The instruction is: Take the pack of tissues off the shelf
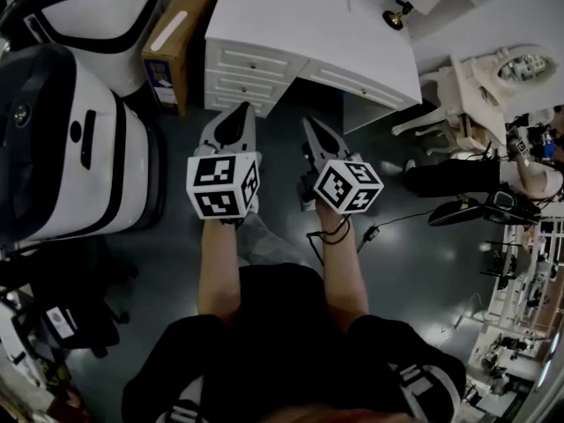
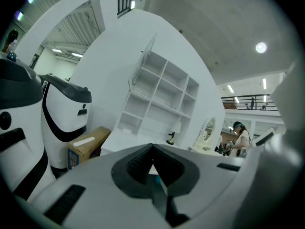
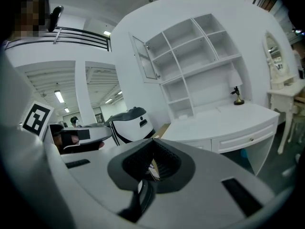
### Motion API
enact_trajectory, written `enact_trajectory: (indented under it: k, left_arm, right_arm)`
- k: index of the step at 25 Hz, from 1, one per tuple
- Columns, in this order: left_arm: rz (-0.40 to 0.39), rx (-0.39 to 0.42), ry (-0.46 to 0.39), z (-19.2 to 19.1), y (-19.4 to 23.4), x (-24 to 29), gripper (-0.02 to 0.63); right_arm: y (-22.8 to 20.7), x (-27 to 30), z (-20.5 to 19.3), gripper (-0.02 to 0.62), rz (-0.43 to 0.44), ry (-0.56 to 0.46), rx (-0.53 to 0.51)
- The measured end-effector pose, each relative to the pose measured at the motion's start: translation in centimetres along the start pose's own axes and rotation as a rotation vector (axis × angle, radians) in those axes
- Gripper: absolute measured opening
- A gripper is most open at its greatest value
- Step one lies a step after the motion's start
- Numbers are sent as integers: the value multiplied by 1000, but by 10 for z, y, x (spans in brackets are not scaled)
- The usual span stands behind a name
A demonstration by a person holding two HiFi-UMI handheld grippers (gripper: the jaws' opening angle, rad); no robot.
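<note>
Grippers closed, empty: left gripper (image 1: 238,113) and right gripper (image 1: 310,126) hover side by side before the white desk (image 1: 308,33); shelf unit (image 3: 190,66) atop it (tissue pack not discernible).

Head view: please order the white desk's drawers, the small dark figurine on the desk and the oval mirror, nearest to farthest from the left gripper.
1. Desk drawers, just ahead of the left gripper.
2. Figurine, farther back and to the right.
3. Oval mirror, far right.
</note>
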State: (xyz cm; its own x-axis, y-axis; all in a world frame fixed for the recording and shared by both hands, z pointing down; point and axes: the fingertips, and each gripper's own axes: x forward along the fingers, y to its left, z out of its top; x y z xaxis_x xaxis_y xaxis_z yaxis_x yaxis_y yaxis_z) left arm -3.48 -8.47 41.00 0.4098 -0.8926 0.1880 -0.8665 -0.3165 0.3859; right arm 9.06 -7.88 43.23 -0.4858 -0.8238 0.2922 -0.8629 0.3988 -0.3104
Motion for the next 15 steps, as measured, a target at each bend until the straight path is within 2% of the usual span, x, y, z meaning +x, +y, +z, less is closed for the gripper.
enact_trajectory:
  k: [8,15]
  left_arm:
    - [65,-6,28,0,14,58,9]
    - [117,-1,83,-14,26,98,9]
  right_arm:
    - [-56,42,25,20,0,4,55]
    - [-81,82,10,20,40,71,87]
